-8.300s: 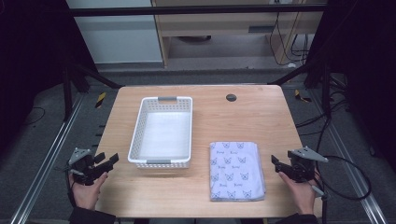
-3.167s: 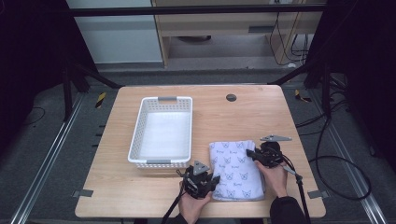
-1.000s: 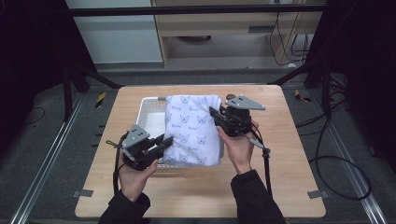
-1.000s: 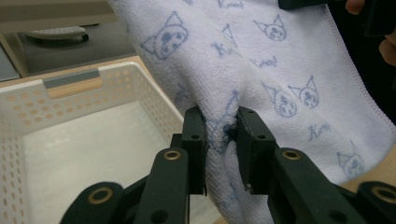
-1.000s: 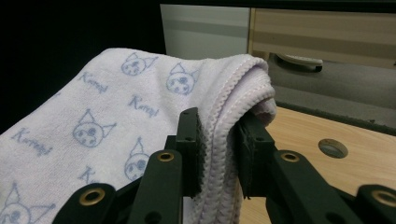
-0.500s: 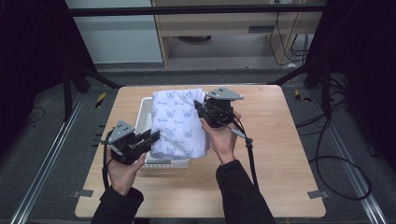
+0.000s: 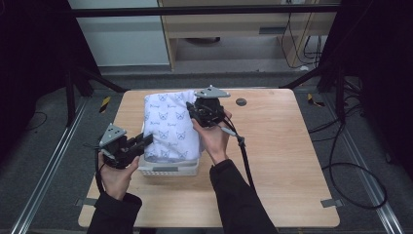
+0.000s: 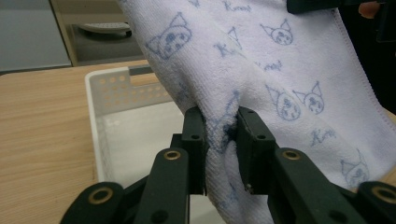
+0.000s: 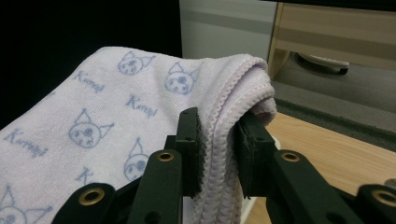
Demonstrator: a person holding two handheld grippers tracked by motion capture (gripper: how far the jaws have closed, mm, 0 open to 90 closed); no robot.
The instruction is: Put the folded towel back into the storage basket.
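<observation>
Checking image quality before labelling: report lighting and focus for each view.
High view: table evenly lit, surroundings dark, slightly soft. Left gripper view: towel bright and sharp at the jaws, basket softer. Right gripper view: towel hem crisp, left background black, shelf behind blurred.

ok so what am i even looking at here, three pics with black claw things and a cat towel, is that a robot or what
No robot here: a person at a wooden table holds a hand-operated grasping tool in each hand. The wide picture comes from a fixed camera above, looking down on the table. The two close-ups come from small cameras riding on each tool, looking along its two black jaws.

On the table stands a white plastic basket. Held above it is a folded white towel printed with blue cat faces. The left tool is shut on the towel's near edge, seen close up in the left gripper view. The right tool is shut on its stitched far edge, seen in the right gripper view. The small dark disc is too small to identify.
</observation>
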